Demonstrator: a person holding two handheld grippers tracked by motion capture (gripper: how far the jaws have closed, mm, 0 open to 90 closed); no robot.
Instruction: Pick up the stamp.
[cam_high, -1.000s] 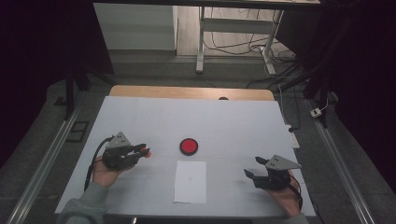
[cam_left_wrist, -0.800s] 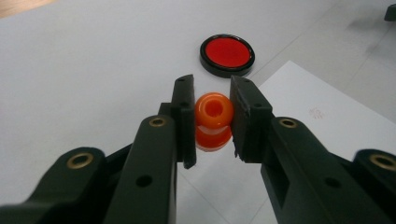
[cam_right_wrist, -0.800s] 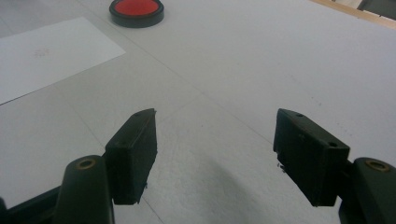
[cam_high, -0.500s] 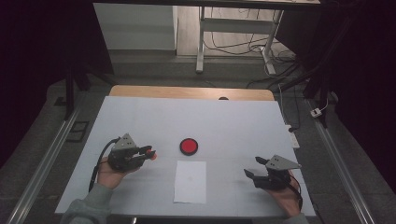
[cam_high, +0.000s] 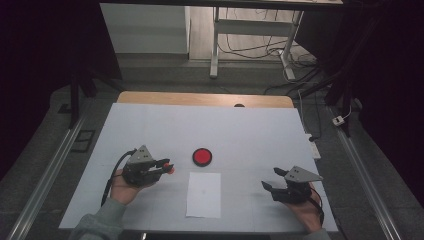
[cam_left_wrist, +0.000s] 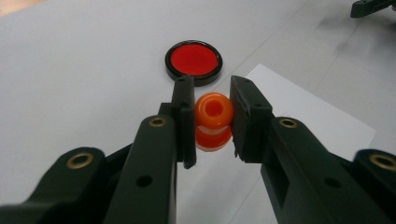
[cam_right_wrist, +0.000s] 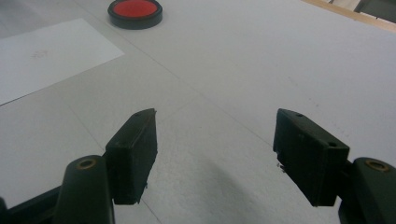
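My left gripper (cam_high: 167, 166) is on the left part of the white table cover and is shut on a small orange knob-shaped piece (cam_left_wrist: 213, 119), which sits upright between its jaws. A round red pad in a black case (cam_high: 202, 156) lies just beyond and to the right of it, also in the left gripper view (cam_left_wrist: 193, 60). A white sheet of paper (cam_high: 203, 194) lies flat below the pad. My right gripper (cam_high: 271, 179) rests low at the right, apart from the paper. Its jaws (cam_right_wrist: 215, 135) stand wide open with only bare cover between them.
The white cover (cam_high: 240, 130) spans the table, and a strip of wood (cam_high: 200, 98) shows at the far edge. Metal rails (cam_high: 45, 170) run along the floor on both sides. Desk legs and cables (cam_high: 250, 50) stand beyond the table.
My left gripper has drifted slightly to the right and toward the near edge, still holding the orange piece. The right gripper has stayed in place.
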